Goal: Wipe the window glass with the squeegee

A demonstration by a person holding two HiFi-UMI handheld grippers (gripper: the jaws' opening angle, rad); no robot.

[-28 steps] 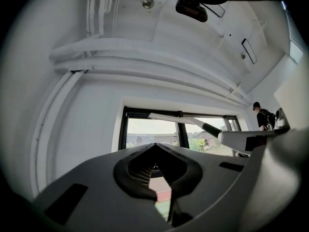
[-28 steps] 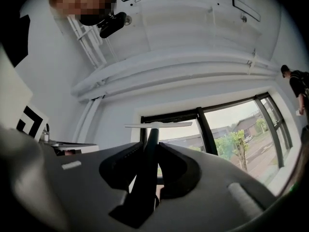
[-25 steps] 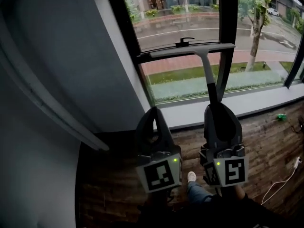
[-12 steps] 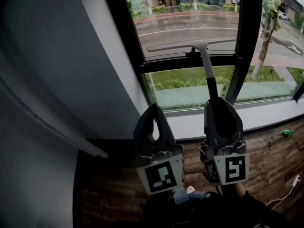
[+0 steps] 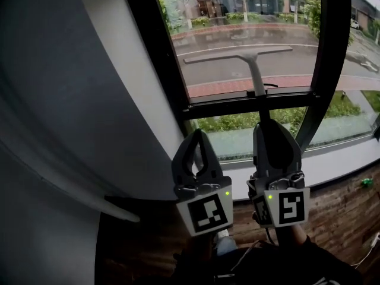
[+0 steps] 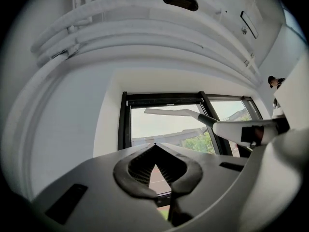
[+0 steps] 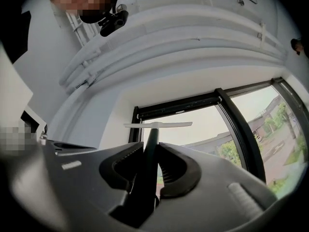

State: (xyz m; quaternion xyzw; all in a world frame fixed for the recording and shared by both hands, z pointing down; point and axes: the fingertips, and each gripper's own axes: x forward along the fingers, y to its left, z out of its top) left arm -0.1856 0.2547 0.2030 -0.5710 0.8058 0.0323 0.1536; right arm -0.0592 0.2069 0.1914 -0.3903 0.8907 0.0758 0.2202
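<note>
Up at the window, the squeegee (image 5: 256,76) sat on the upper pane of the window glass (image 5: 208,28). Its pale blade lay level across the pane just above the black crossbar (image 5: 237,104), and the handle ran straight down past that bar. And the right gripper (image 5: 266,126) had it: jaws clamped tight on the dark lower end of the handle, the shaft pinched between both ribbed pads and rising out of them to the blade. Just beside it, on the person's left, the left gripper (image 5: 199,134) hung level with its partner, jaw tips drawn together with nothing between them, clear of the squeegee. From the left gripper view, the blade showed above and to the right of those closed tips. Below both tools ran the pale sill (image 5: 332,159), with a grey wall (image 5: 89,100) to the left and a wooden floor (image 5: 338,212) underneath. The count: one squeegee, two grippers, and one marker cube (image 5: 205,214) on each, both with a green light glowing.
</note>
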